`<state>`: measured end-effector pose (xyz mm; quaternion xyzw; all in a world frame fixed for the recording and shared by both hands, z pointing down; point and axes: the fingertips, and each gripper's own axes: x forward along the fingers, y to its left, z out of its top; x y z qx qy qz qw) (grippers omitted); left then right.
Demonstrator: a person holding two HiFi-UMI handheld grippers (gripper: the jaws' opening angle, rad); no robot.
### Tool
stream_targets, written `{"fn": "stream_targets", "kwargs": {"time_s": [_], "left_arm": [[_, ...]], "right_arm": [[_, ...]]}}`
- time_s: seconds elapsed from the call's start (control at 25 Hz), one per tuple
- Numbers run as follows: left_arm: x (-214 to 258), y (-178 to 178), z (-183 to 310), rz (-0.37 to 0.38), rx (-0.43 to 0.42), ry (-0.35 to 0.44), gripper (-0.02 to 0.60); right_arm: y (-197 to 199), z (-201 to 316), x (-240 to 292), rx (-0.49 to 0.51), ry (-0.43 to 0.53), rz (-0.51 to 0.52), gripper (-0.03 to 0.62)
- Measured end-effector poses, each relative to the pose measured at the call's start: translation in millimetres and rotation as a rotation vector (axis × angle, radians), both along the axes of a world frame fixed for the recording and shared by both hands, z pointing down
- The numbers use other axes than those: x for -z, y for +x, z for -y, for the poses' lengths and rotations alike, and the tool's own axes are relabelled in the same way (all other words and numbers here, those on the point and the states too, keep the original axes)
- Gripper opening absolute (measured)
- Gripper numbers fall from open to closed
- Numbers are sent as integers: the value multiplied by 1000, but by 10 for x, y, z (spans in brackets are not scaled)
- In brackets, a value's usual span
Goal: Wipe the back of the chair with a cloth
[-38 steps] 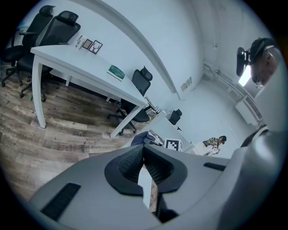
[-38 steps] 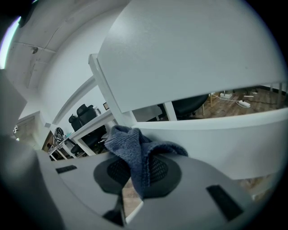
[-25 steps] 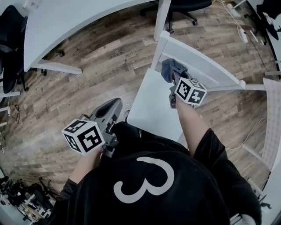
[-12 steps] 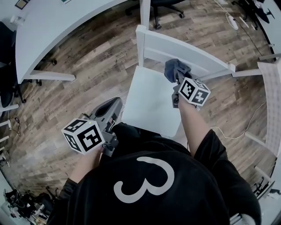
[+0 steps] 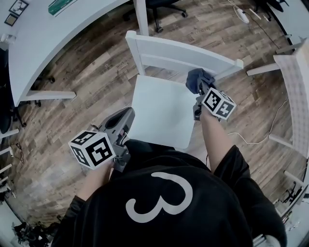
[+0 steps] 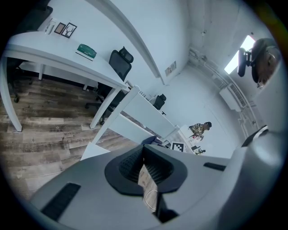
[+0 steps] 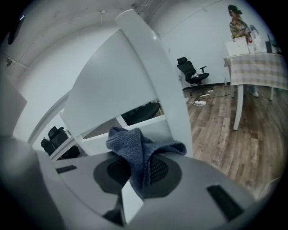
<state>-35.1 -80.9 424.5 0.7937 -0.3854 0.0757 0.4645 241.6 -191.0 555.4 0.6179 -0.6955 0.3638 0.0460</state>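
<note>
Lower left: left claw (image 5: 123,118), jaws drawn together on nothing, beside the front edge of the white chair (image 5: 159,113). Centre right: right claw (image 5: 200,91) clamped on a bunched blue cloth (image 5: 195,79), just before the chair back (image 5: 183,50), upper centre.

Chair (image 5: 159,113) stands straight ahead of the person (image 5: 159,207), seat near, back (image 5: 178,50) on the far side. Desk (image 5: 48,34) lies beyond and left of the chair. Office chair (image 5: 161,6) sits behind the back. Table (image 5: 295,91) is off right. Cable (image 5: 256,141) lies on the floor (image 5: 96,87) between table and chair. Right gripper (image 5: 198,89) is over the seat's far right corner, cloth (image 5: 197,79) in its jaws, just beside the back's right end. Left gripper (image 5: 124,118) is at the seat's near left edge.
</note>
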Motion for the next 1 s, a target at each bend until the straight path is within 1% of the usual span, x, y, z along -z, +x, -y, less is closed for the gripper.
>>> {"fn": "stream_targets", "kwargs": {"time_s": [0.16,0.24,0.6,0.8,0.88,1.0], "left_arm": [[-1,114,26,3,-34,2,14],[14,152,37,2,-44,5,14],[48,156,23,16,-59,12,14],[11,189,4,11,-89,7,14],[53,239,-12,-1,-110,19,14],[156,286,-114,-16,-152,47,14]], "right_arm": [[307,-103,-38,-100,-18,26,49],[392,-134,-36,-124,-19,41,48],[470,-186,-2,-165,-2,93,49],[550,-321,118,-191,26,92,48],[580,-425,246,-182,46,93,48],[535,-664,531,-135,87,75,48]]}}
